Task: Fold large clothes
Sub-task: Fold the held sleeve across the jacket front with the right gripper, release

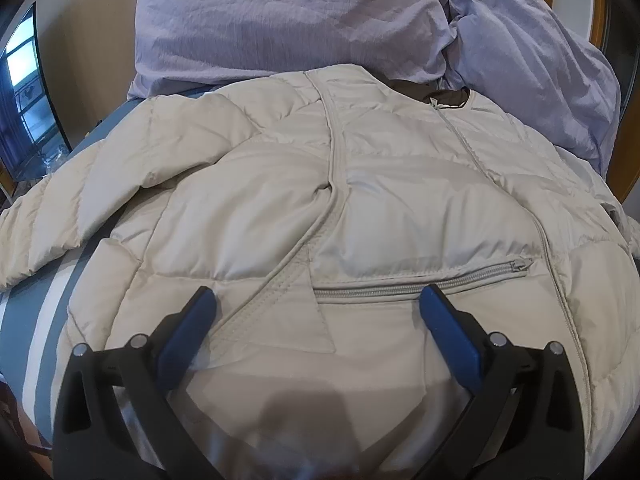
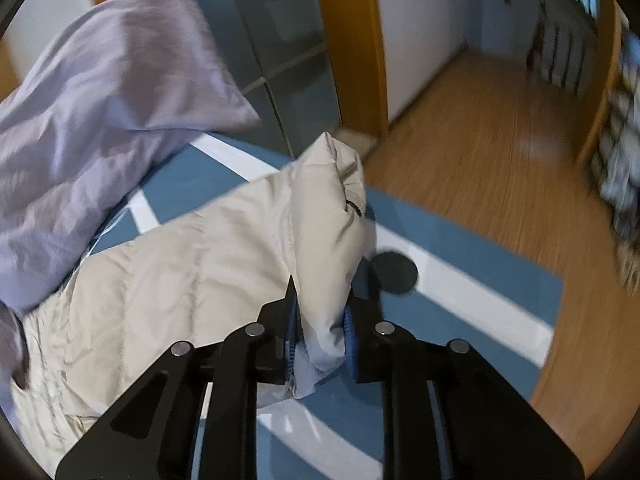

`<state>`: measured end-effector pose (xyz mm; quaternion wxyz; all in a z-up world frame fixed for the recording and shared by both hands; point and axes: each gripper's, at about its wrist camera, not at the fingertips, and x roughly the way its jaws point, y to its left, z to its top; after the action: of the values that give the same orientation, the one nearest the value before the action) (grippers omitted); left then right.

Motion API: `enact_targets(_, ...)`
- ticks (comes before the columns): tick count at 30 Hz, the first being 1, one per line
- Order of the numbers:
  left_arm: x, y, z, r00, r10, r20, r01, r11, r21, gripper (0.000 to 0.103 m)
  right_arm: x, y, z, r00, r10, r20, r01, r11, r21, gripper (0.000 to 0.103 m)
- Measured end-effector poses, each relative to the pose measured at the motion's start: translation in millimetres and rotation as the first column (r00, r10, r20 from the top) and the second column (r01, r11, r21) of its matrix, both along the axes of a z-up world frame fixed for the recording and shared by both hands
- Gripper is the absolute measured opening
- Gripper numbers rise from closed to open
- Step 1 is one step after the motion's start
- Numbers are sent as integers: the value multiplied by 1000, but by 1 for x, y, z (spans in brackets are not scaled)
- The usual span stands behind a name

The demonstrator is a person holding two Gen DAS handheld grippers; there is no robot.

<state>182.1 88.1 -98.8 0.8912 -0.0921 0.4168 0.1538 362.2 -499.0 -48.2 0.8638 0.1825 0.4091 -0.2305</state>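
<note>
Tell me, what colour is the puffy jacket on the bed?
The puffy jacket is cream, a pale beige. The left wrist view shows it best.

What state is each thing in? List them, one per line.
Jacket: spread flat on the bed, front up, unfolded, main zipper open at the collar.
Pocket zipper: closed.
Sleeve: lifted at its end, pinched in the right gripper.
Left gripper: jaws wide open over the jacket's hem, holding nothing.
Right gripper: jaws shut on the sleeve.
Duvet: crumpled, heaped beyond the jacket.
</note>
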Motion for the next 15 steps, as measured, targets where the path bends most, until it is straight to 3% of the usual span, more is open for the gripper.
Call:
enact_targets(6, -1, 0, -2, 1000, 0, 8, 0, 1000, -8, 101, 17, 73, 50, 978, 178, 104, -169, 981, -92, 19)
enact_targets(11, -2, 1, -1, 1000, 0, 13, 0, 1000, -16, 101, 36, 164, 69, 915, 384, 122, -365, 918, -153, 19)
enact_targets(15, -3, 2, -1, 1000, 1, 17, -1, 1000, -22, 101, 45, 240, 65, 841, 530, 106, -513, 845, -151, 18)
